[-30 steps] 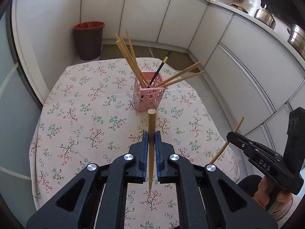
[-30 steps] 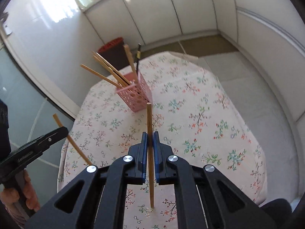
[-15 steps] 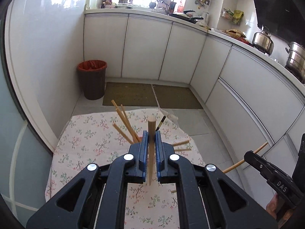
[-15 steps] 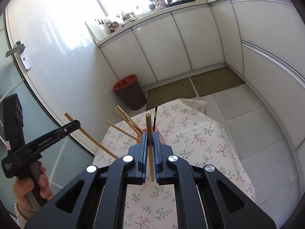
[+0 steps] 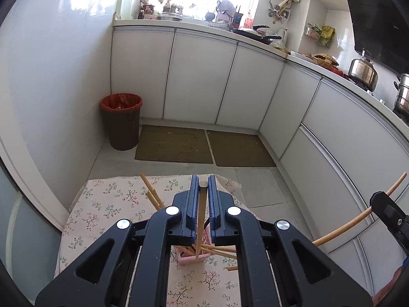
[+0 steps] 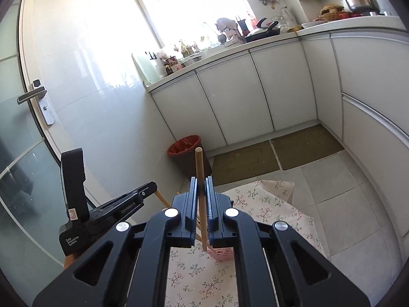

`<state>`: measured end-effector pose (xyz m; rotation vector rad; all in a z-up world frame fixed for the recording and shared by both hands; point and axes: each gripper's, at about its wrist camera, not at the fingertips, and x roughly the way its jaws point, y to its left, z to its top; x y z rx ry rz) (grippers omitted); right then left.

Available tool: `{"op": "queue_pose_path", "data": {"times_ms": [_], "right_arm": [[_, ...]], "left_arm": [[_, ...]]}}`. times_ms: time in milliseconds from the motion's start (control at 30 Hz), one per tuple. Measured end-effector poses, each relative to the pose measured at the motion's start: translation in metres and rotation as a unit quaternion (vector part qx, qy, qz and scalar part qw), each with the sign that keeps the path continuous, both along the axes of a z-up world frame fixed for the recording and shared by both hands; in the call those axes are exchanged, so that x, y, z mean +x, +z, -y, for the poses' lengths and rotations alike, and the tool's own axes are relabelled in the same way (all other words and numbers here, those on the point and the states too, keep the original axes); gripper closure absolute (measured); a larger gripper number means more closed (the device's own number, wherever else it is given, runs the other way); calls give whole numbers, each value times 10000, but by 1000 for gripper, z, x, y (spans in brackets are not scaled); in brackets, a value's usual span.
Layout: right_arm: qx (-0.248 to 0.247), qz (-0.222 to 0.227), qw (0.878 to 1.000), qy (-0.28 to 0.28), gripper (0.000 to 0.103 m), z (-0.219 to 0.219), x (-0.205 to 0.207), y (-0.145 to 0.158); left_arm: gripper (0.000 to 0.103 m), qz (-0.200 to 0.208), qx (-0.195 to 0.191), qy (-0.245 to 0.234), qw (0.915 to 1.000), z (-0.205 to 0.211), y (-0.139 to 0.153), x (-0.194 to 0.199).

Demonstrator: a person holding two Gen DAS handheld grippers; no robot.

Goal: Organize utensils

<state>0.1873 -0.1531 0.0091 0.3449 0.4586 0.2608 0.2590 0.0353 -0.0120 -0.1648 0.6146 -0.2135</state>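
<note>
1. Both grippers have risen since the earlier frames: the pink basket [image 5: 195,254], once out ahead on the flowered tablecloth [image 5: 107,204], now sits low, mostly hidden behind the fingers.
2. On the left gripper [image 5: 200,199] the fingers are clenched on a wooden chopstick [image 5: 200,220], with blue pads pressing it from both sides.
3. That chopstick stands nearly upright between the pads; its blunt end shows just at their tips and its thin end hangs over the basket's opening, where other chopsticks lean fanned out.
4. On the right gripper [image 6: 201,199] the fingers are likewise clamped on a second chopstick [image 6: 200,179].
5. This one also runs close to vertical, its blunt end well above the fingertips and its lower end just beside the basket [image 6: 222,253].
6. From the left view, the right gripper's chopstick [image 5: 358,217] slants up toward the right, well apart from the basket.
</note>
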Motion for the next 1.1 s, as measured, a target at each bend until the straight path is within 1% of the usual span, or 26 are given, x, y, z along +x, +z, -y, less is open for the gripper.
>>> {"op": "queue_pose_path", "data": {"times_ms": [133,267,367,400,433,467,500,567,600,767,800,867,967,1000,1033,1100], "right_arm": [[40,-50,10000,6,97,-1,10,-1],[102,-114,9999,-5,97,1,26,-3],[56,-93,9999,-17,97,-1,32,-3],[29,-82,10000,-22,97,-2,32,-5],[10,-88,10000,-23,97,-3,34,-6],[-8,-109,9999,-10,97,-4,36,-8],[-34,-132,9999,-4,97,-6,38,-9],[-96,-160,9998,-24,97,-11,42,-12],[-117,-172,9998,-37,97,-13,45,-13],[-312,-219,9992,-112,97,-25,59,-22],[-368,-215,9990,-127,97,-28,62,-24],[-488,-208,9985,-145,97,-36,66,-28],[-574,-228,9981,-77,96,-47,74,-33],[-596,-253,9979,-36,93,-51,77,-36],[-630,-286,9976,-30,93,-55,79,-39],[-711,-330,9969,-27,89,-62,82,-45]], "left_arm": [[97,13,-135,-109,9998,-2,11,5],[97,145,-33,-123,9998,2,24,9],[96,169,89,-58,9998,4,22,11],[96,84,65,-75,9999,3,18,12],[93,-43,49,-90,9999,2,12,15],[77,-218,86,-112,9997,3,5,18],[54,-344,133,-75,9993,2,-2,19],[31,-276,150,120,9994,-3,-8,16],[28,-178,127,223,9995,-8,-7,13],[22,95,-210,568,9981,-38,4,2],[20,154,-241,631,9976,-43,6,-1],[20,233,-273,725,9967,-51,9,-8],[17,220,-290,810,9960,-62,8,-11],[16,196,-290,837,9959,-63,7,-11],[16,158,-292,858,9958,-65,5,-11],[16,83,-273,905,9955,-67,0,-13]]}}
